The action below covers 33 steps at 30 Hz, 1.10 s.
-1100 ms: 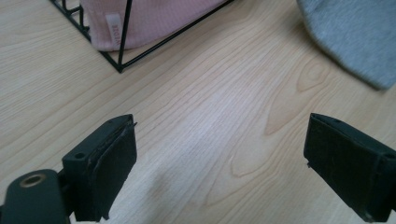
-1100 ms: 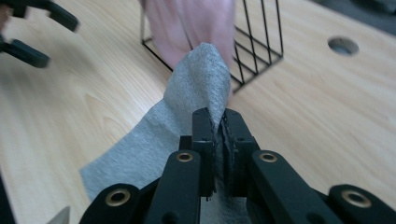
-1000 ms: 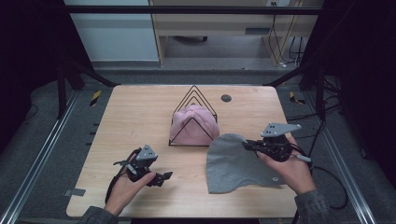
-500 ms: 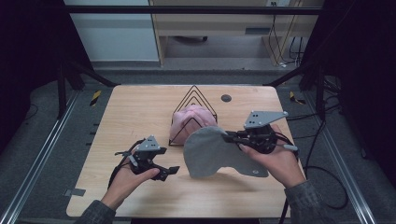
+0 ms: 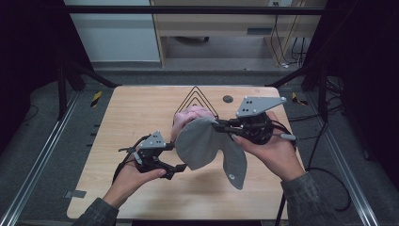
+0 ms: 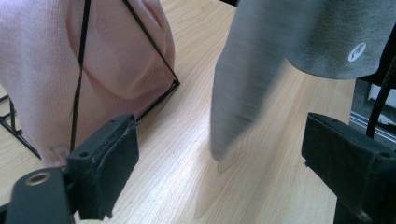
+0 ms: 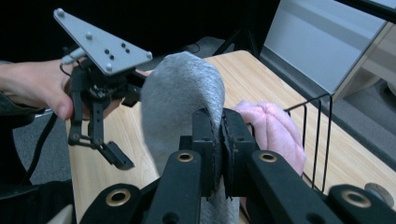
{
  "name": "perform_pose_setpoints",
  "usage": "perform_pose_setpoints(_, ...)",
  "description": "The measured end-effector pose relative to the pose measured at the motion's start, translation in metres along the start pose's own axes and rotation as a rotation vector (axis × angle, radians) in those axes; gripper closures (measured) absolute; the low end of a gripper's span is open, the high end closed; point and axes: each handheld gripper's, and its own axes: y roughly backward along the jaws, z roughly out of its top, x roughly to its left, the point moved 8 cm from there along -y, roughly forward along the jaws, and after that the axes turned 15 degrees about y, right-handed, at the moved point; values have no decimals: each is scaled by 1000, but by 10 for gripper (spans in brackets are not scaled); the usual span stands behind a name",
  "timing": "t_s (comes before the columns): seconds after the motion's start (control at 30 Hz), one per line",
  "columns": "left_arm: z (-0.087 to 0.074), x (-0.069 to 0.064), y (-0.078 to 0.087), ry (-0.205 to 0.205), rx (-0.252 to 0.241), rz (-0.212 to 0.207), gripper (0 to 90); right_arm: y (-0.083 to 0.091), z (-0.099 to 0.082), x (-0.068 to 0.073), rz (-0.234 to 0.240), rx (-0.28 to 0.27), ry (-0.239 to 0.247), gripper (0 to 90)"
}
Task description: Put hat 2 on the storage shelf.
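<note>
- The soft grey cloth cap [image 5: 207,143] was lying flat on the light wooden table [image 5: 136,108] a moment ago. Now it is up in the air, hanging in front of the black wire rack [image 5: 197,100].
- The right gripper [image 5: 220,125] lifted it. Its jaws are pressed together on the edge of the cap, and the rest of the cap droops down.
- In the right gripper view you can see the grey cloth squeezed tight between the two black pads [image 7: 205,140].
- The left gripper [image 5: 176,167] has come up too and is now just under the hanging cap. Its jaws are spread wide and pinch nothing.
- In the left gripper view the cap hangs between the open jaws but does not touch them.
- A fluffy pink knitted hat [image 5: 188,117] already sits in the rack.
- I think the left gripper will grab the loose side next, so both can carry the cap to the rack.
</note>
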Motion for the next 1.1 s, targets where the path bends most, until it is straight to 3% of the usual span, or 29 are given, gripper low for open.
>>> perform_pose_setpoints(0.43,5,-16,-11,4,-7,-41,284,-7,8,-5,-16,-1,-1,854)
perform_pose_setpoints(0.53,8,-17,-11,5,-5,-46,455,-7,7,-5,-16,-1,-8,854)
perform_pose_setpoints(0.57,8,-17,-12,2,1,-51,603,-8,6,-4,-16,-1,-9,854)
perform_pose_setpoints(0.6,9,-17,-12,-7,5,-52,603,-8,6,-4,-16,-1,-9,854)
perform_pose_setpoints(0.63,11,-17,-12,-13,12,-46,745,-8,4,-4,-17,9,-9,854)
perform_pose_setpoints(0.67,11,-17,-12,-17,21,-49,745,-8,4,-4,-17,9,-9,854)
perform_pose_setpoints(0.77,17,-17,-8,-33,46,-28,855,-7,-1,-7,-20,17,-18,854)
perform_pose_setpoints(1.1,42,-16,14,-54,59,20,864,5,-16,-20,-55,23,-53,853)
